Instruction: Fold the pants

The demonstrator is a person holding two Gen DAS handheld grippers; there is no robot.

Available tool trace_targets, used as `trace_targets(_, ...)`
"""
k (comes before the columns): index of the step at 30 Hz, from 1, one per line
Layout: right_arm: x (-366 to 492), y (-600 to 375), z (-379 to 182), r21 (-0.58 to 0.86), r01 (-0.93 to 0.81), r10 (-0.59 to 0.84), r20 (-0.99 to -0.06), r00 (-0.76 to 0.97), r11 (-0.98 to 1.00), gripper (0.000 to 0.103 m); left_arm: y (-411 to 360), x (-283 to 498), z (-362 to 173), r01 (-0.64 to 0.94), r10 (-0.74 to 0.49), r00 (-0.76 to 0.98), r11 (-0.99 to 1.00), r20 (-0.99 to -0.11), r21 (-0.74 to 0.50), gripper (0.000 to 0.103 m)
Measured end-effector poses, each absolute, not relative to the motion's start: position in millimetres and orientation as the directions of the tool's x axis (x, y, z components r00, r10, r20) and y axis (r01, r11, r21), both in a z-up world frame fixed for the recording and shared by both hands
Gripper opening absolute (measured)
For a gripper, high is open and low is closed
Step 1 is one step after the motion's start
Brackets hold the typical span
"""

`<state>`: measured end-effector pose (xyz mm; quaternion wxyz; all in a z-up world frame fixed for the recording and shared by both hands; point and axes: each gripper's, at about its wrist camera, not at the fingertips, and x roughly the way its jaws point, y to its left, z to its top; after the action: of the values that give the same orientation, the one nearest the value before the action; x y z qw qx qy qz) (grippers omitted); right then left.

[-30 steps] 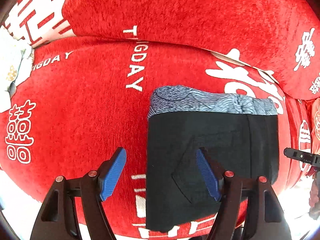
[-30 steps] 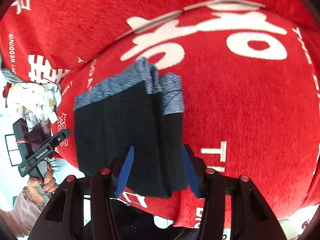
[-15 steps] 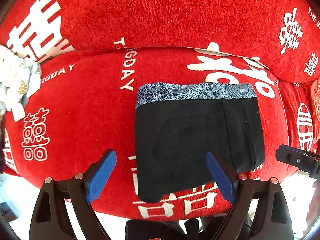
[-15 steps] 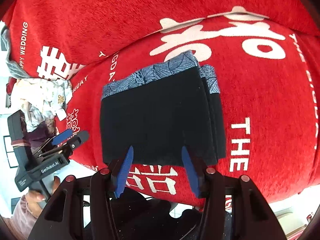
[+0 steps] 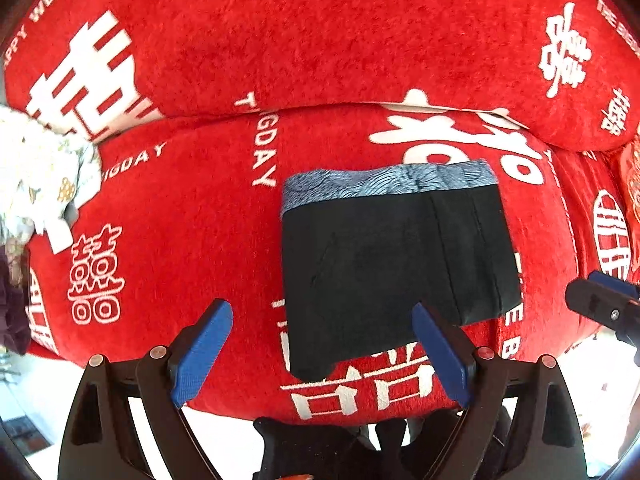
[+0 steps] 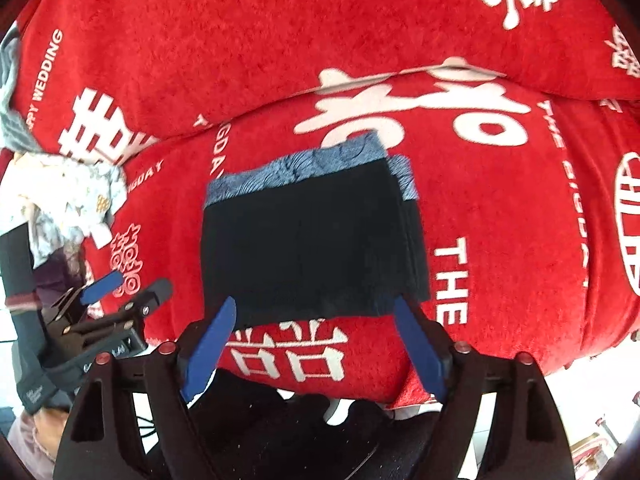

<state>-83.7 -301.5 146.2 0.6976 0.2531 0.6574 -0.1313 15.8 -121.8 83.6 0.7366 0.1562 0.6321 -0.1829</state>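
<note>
Black pants [image 5: 384,264] folded, layers hidden | left gripper [image 5: 320,352] wide apart | right gripper [image 6: 316,348] opening, empty

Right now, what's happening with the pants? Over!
Left gripper open, empty. Right gripper fingers opening, nothing between. Pants folded on red cushion. Nothing in the way.

Both wrist cameras look straight down from close above onto the red cushion [image 5: 192,216]. Each view shares the folded pants [image 5: 384,272] at its centre, and each catches the other gripper at its edge.
</note>
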Motion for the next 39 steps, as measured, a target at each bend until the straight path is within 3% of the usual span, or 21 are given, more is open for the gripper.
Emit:
trace_targets(3, -86, -297, 157, 0.092, 0.523, 0.051, -0.994, 0.093, 0.847, 0.103, -123, 15, 90, 0.491, -0.092, 0.135, 0.871, -0.987, -0.014, 0.092)
trace_targets(6, -86, -289, 172, 0.006, 0.496, -0.044, -0.995, 0.09, 0.868, 0.103, -124, 13, 98, 0.511, -0.108, 0.136, 0.859, -0.985, -0.024, 0.092)
trace_targets(20, -80, -280, 188, -0.083, 0.434, -0.104, -0.994, 0.025, 0.897, 0.103, -125, -5, 121, 0.459, -0.024, 0.164, 0.887, -0.986, 0.055, 0.092)
trace_targets(39, -96, -283, 201, -0.072, 0.399, -0.102, -0.993, 0.053, 0.914, 0.103, -134, -29, 140, 0.42, 0.03, 0.222, 0.899, -0.975, 0.123, 0.092)
